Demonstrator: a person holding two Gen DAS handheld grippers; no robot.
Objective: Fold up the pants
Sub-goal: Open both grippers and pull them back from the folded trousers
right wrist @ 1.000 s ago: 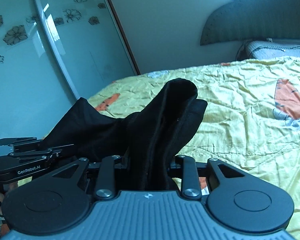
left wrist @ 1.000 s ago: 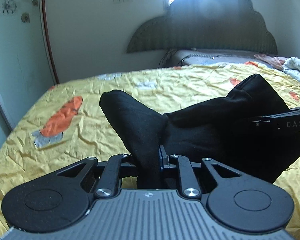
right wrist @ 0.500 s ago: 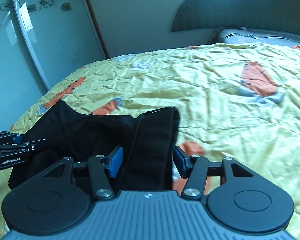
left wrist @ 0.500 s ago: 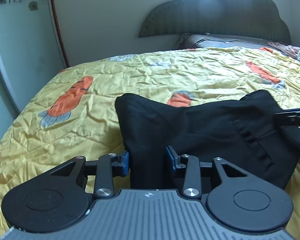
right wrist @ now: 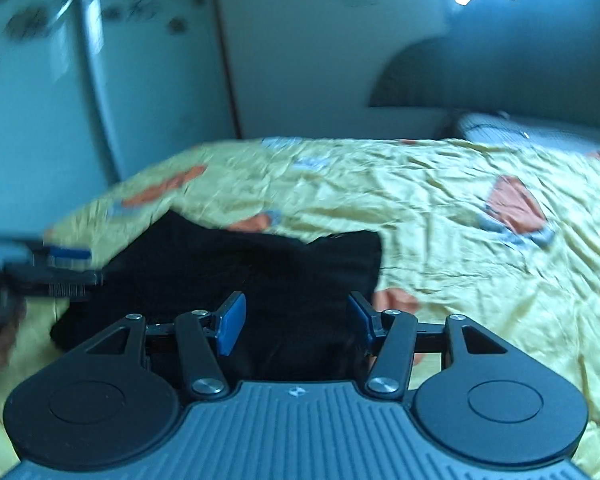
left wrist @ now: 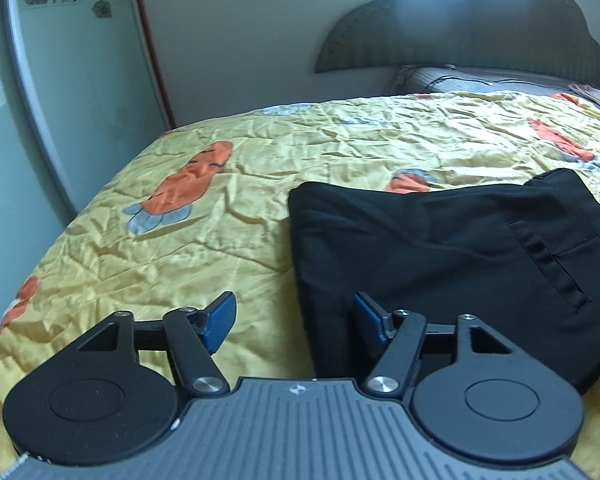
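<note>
I have the black pants (left wrist: 440, 256) lying folded on the yellow bedspread (left wrist: 204, 248), and both sets of jaws are letting go of them. The left gripper (left wrist: 294, 320) is opening: its left pad sits over bare bedspread, clear of the cloth, while the near left edge of the pants runs between the jaws and lies close against the right pad. I cannot tell whether that pad touches the fabric or only stands in front of it, but nothing is pinched.

The right gripper (right wrist: 296, 324) is also opening, with dark cloth lying between the jaws and neither pad pressing on it. That view is smeared, so I read it loosely. At its left edge I see the other gripper (right wrist: 48, 272) beside the far end of the bundle, held in a hand (right wrist: 0, 340).

To do this release well, I want the jaws fully clear before I draw back. I judge the main risk to be a pad catching the top layer and dragging the fold open, most of all on the left side, where the edge lies right against the pad. So I would widen both a touch more, back out along the line the jaws point, low and straight. The pocket side (left wrist: 552, 264) looks flat to the right of the left jaws; I would leave it alone.
</note>
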